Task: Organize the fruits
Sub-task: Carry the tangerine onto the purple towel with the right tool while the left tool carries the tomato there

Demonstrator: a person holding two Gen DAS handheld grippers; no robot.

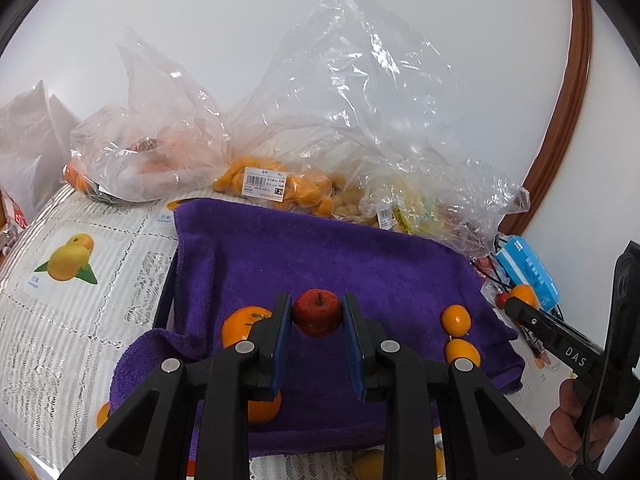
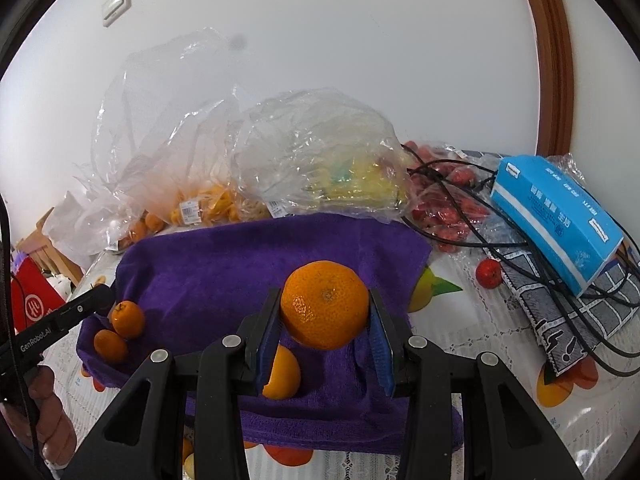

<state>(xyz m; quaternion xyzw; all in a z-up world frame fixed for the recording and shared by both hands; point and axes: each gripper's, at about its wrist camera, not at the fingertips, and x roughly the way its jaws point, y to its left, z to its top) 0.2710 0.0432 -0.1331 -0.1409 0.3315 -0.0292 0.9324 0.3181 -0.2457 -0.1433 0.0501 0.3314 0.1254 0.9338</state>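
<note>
My left gripper [image 1: 317, 314] is shut on a small red apple [image 1: 318, 312] and holds it above a purple towel [image 1: 340, 256]. Two oranges [image 1: 240, 326] lie on the towel at its left and two small kumquats [image 1: 456, 319] at its right. My right gripper [image 2: 325, 316] is shut on a large orange [image 2: 325, 304] above the same towel [image 2: 224, 264]; another orange [image 2: 284, 374] lies under it, and two small oranges [image 2: 127, 319] lie at the towel's left end. The right gripper also shows at the right of the left wrist view [image 1: 520, 308].
Clear plastic bags of fruit [image 1: 272, 184] stand behind the towel against the white wall. A blue tissue box [image 2: 556, 216], black cables [image 2: 500, 240], a bag of red fruit [image 2: 448, 200] and one loose red fruit [image 2: 489, 273] are at the right. A fruit-print tablecloth [image 1: 72, 264] covers the table.
</note>
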